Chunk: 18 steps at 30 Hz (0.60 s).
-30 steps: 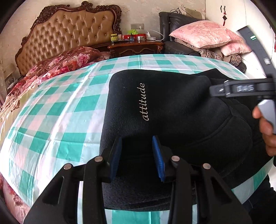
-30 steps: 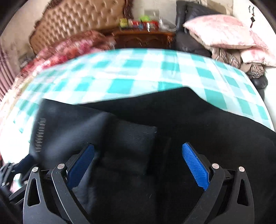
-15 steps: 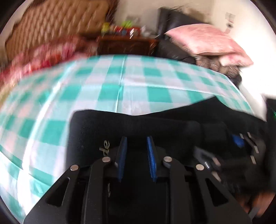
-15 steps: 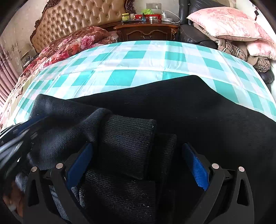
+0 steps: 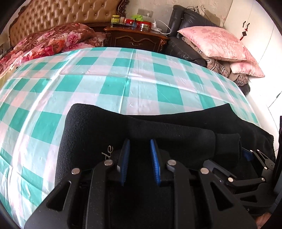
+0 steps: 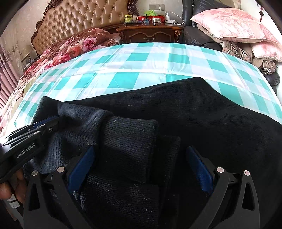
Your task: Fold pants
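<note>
1. left claw (image 5: pixel 140 159) is sitting further along the black pants (image 5: pixel 158 126) than a second ago, pads narrowed, apparently pinching fabric;
2. right claw (image 6: pixel 141 169) is staying spread over the cuffs (image 6: pixel 130 141); pants are lying half-folded on the checked bed (image 5: pixel 105 84).

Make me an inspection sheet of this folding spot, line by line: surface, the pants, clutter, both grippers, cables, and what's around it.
Surface: green and white checked cloth, creased, mostly bare.
Job's things: black pants lie bunched at the near edge, ribbed cuffs stacked on top.
Clutter: nothing seen on the cloth besides the pants.
Grippers: left gripper narrowed on a fold of the pants; right gripper wide open, straddling the cuffs, pads clear.
Cables: white cable on the nightstand, away from the work.
Surroundings: tufted headboard, floral quilt, pink pillows on a dark chair.
</note>
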Each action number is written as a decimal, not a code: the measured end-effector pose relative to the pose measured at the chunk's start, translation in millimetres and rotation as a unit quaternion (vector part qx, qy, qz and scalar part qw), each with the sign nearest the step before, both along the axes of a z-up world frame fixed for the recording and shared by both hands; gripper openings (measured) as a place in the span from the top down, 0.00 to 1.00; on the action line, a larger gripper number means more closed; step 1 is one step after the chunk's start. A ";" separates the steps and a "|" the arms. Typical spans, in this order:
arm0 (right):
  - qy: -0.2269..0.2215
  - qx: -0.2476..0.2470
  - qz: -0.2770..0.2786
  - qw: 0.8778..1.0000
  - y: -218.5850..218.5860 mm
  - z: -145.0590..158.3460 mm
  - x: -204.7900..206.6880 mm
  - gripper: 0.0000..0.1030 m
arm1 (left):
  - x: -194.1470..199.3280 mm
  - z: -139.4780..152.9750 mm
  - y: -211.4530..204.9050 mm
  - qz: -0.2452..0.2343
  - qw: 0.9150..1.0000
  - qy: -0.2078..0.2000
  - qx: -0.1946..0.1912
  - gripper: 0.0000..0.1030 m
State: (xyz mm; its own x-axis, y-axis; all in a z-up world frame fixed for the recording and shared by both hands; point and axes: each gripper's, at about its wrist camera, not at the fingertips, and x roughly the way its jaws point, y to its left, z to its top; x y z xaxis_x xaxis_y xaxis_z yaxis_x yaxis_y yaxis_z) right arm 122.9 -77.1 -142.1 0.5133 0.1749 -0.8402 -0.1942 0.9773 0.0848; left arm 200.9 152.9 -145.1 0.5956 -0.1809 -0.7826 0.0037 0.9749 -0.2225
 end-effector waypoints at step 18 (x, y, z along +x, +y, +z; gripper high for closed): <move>0.027 0.117 0.048 0.992 -17.4 16.8 -3.8 0.44 | -149.5 26.3 -57.7 -0.114 0.975 -0.179 0.072 0.61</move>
